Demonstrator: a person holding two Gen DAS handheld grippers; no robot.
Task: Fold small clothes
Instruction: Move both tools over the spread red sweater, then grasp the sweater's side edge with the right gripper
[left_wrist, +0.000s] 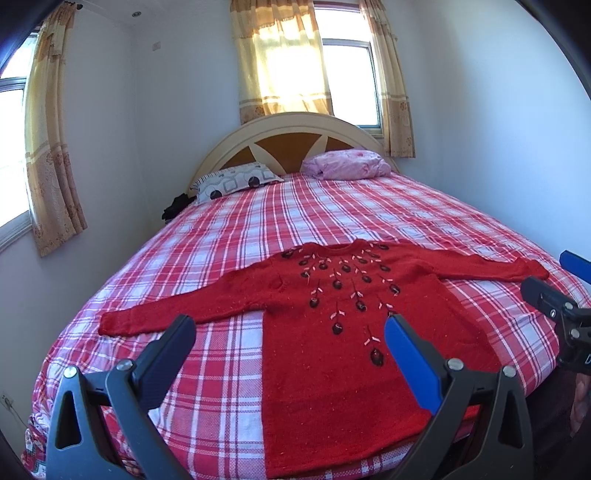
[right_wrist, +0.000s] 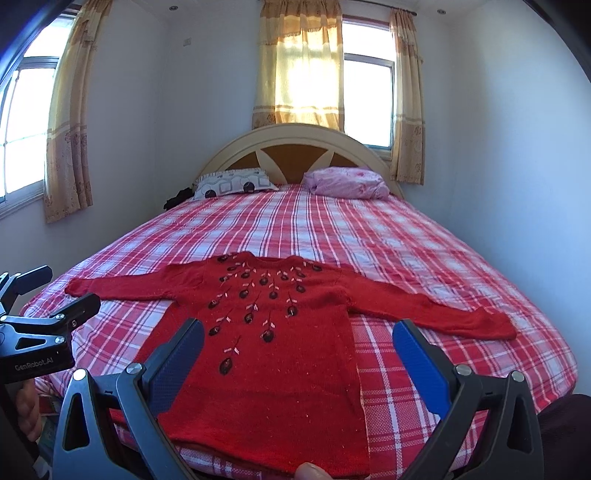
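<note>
A small red knitted sweater (left_wrist: 332, 369) with dark embroidered flowers lies flat, front up, near the foot of the bed (left_wrist: 221, 236), both sleeves spread sideways and the hem toward me. It also shows in the right wrist view (right_wrist: 273, 369). My left gripper (left_wrist: 290, 325) is open and empty, held above the sweater's lower left part. My right gripper (right_wrist: 299, 332) is open and empty, held above the sweater's lower body. Each gripper shows at the edge of the other's view, the right one (left_wrist: 554, 299) and the left one (right_wrist: 48, 295).
The bed has a red and white plaid cover (right_wrist: 406, 240). A patterned pillow (right_wrist: 232, 182) and a pink bundle (right_wrist: 347, 182) lie at the cream headboard (right_wrist: 295, 136). Dark cloth (right_wrist: 179, 197) sits beside the bed. Curtained windows (right_wrist: 306, 74) are behind.
</note>
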